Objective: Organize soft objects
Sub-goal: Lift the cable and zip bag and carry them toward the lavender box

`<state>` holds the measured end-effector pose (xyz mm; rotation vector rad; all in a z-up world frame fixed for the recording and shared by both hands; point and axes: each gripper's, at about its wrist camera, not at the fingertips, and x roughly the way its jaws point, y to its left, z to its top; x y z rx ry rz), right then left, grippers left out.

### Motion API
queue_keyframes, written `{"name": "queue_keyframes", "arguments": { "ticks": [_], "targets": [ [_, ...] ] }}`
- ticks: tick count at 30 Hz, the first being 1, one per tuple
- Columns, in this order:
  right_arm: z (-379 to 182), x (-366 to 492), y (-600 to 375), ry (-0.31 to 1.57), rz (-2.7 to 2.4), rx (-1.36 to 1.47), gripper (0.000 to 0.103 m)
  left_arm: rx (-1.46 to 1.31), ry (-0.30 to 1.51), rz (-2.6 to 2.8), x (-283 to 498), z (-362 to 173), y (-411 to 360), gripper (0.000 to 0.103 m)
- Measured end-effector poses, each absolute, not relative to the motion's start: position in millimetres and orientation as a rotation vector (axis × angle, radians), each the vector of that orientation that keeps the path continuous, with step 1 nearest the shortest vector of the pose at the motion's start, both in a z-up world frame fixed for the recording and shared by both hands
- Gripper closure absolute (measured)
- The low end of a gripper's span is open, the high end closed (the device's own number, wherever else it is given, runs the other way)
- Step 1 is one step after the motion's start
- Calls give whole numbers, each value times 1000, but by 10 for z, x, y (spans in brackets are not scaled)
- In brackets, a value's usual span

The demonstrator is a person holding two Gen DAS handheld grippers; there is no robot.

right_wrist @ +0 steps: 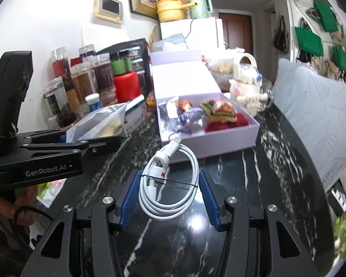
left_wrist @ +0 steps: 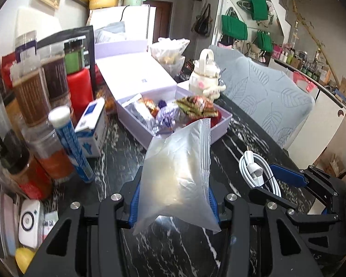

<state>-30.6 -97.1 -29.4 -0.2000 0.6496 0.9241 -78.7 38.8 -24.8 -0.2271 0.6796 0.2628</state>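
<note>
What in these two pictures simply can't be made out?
- Contents of the plastic bag, left wrist view: frosted film shows only a pale mass.
- Bottom of the lavender box, both views: wrapped snacks cover it.
- Jar labels, left wrist view: blurred.
- Shelf items at far right, left wrist view: too small.
- Cable brand tag, right wrist view: too small to read.

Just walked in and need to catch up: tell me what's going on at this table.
A person is tidying soft items with a handheld tool in each hand. The left tool is clamped on a frosted zip bag, held up off the black marble table. The right tool grips a coiled white cable, also lifted. Both point toward the open lilac box ahead, which already holds wrapped snacks. Neither item is in the box yet.
</note>
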Motion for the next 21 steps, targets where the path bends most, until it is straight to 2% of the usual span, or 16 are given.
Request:
{"name": "queue_keyframes", "arguments": {
  "ticks": [21],
  "targets": [
    [314,221,-576,528,931,-219,52,-211,573,244,-71,204,760,57]
  ]
}}
